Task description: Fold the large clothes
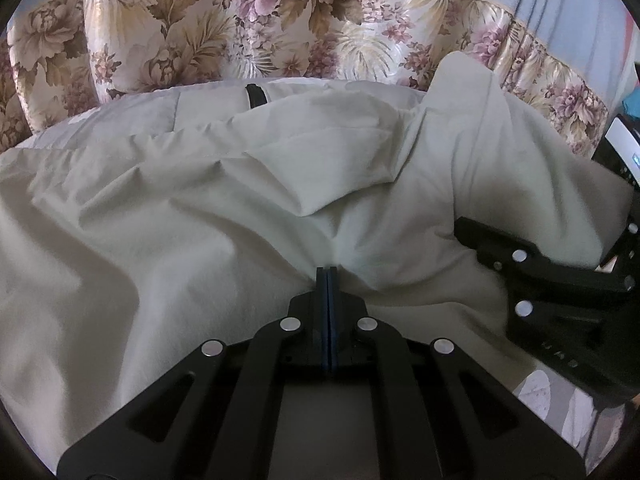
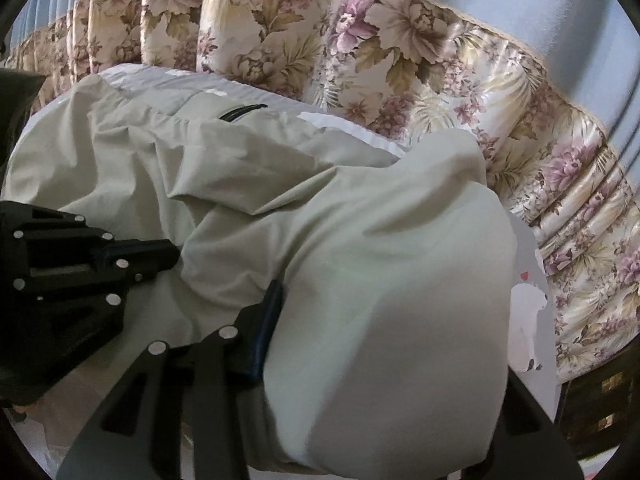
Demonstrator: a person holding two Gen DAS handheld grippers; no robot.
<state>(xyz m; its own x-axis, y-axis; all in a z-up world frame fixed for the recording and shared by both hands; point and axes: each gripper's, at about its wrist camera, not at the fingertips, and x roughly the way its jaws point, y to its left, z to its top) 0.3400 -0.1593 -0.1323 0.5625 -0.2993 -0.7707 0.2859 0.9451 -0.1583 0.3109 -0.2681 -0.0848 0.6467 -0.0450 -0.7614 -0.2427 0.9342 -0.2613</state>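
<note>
Floral curtain [image 1: 280, 20] backs a white-covered surface [image 2: 344, 128], pale blue wall [image 2: 540, 12] above at 12 o'clock. Near: left gripper [image 1: 328, 276] at 6 o'clock, pads pressed together pinching the pale green garment [image 1: 200, 208]. Right gripper [image 2: 276, 292] clamped on a lifted fold of it. Garment sprawls crumpled across the surface; black zipper [image 1: 256, 96] farther back.

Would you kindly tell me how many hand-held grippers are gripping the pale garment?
2: left hand-held gripper pinches the pale garment at its near edge; right hand-held gripper holds a raised fold beside it.
</note>
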